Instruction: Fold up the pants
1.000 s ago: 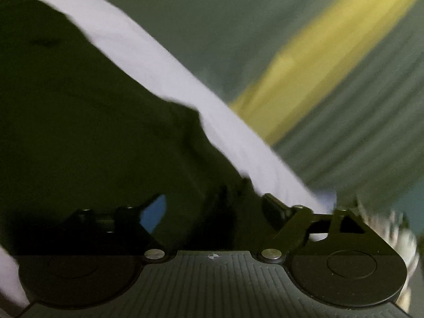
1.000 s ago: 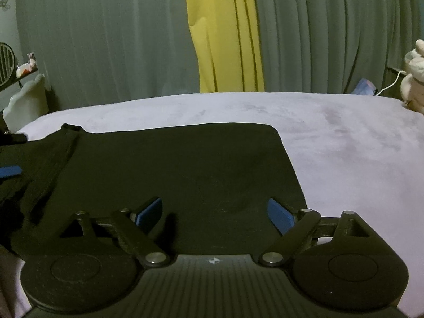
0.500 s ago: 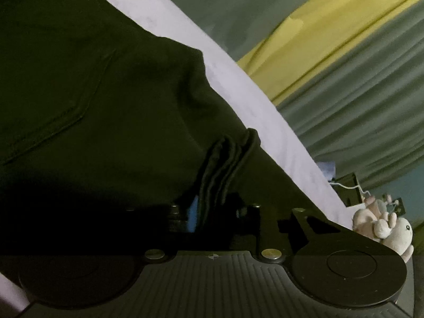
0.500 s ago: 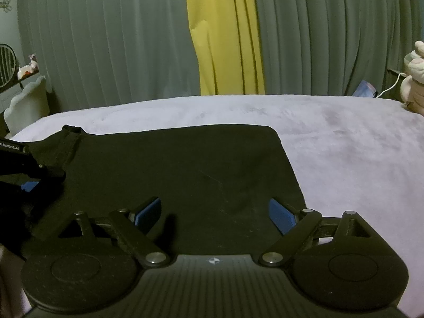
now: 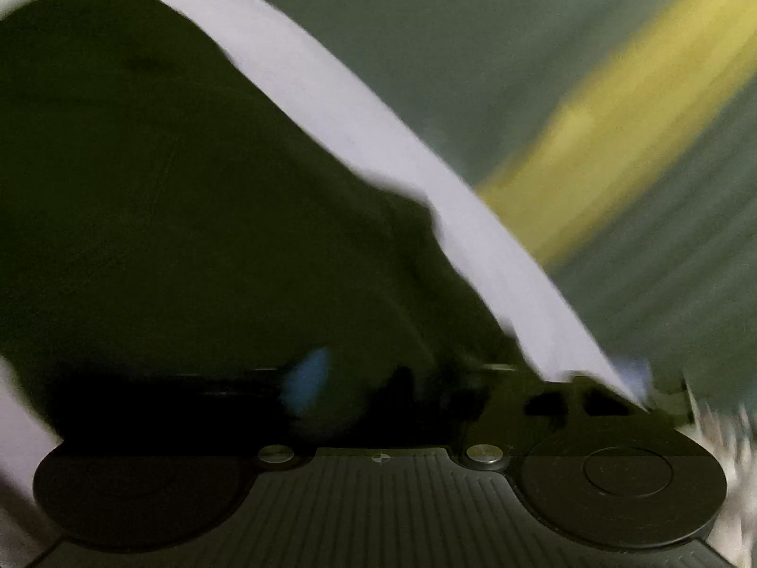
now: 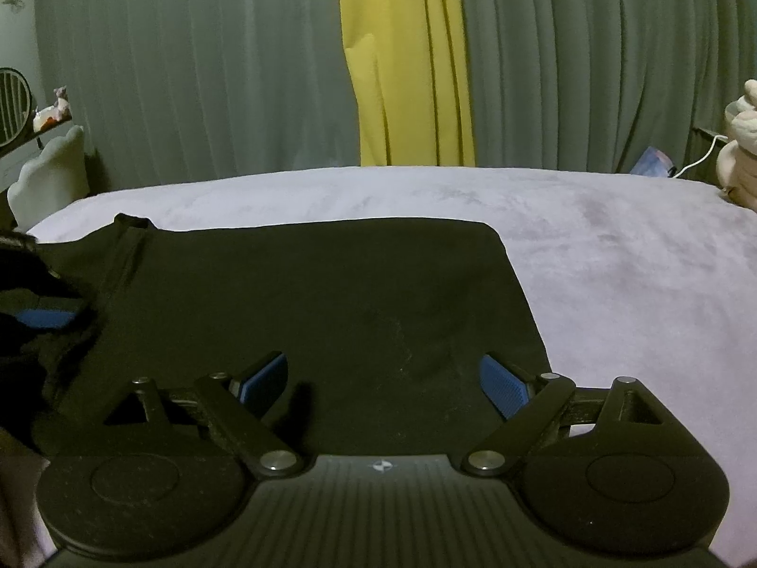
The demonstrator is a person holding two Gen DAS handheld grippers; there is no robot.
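The black pants [image 6: 307, 293] lie folded flat on the pale lilac bed cover [image 6: 615, 255]. My right gripper [image 6: 383, 374] hovers open over their near part, with nothing pinched between its blue pads [image 6: 501, 386]. My left gripper [image 5: 402, 378] is at the pants' left edge, and one of its fingers [image 6: 45, 318] shows at the left border of the right wrist view. The left wrist view is blurred. Its jaws are opening over the dark cloth [image 5: 165, 189], which lies between them; one blue pad [image 5: 307, 378] shows, the other is lost in the dark.
Grey-green curtains with a yellow panel [image 6: 407, 71] hang behind the bed. A plush toy [image 6: 743, 151], a white cable [image 6: 700, 156] and a blue item [image 6: 655, 161] sit at the far right. A pale cushion [image 6: 52, 175] and a fan [image 6: 12, 99] stand at the far left.
Half a second ago my left gripper was pinched on a bunched edge of the pants; it now stands wide again, and its view has swung back. The right gripper has not moved.
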